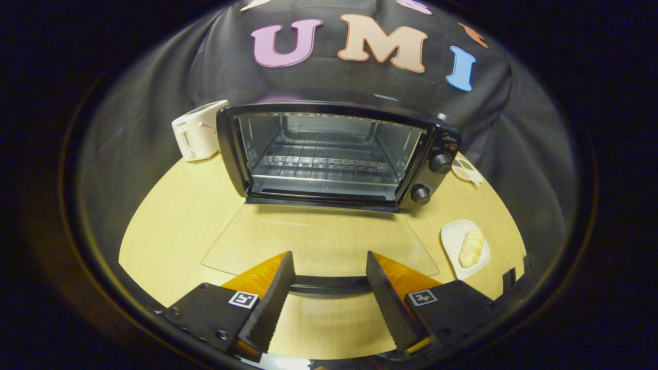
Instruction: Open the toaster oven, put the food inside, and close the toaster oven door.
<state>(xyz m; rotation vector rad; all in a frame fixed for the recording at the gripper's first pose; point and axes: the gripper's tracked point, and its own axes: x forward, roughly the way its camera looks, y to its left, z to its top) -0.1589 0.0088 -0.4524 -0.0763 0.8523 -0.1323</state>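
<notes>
Glass door (318, 246) of the black toaster oven (334, 154) lies folded flat on the pale wooden table (175, 216), its dark handle (329, 283) between the gripper (329, 288)'s spread fingers, neither visibly pressing it. Beyond them the oven stands open; a pastry (471, 247) waits on a white plate (452, 237) to the right of the fingers.

Brand marks on toaster oven (334, 154) & white toaster (198, 131) too small to read
</notes>
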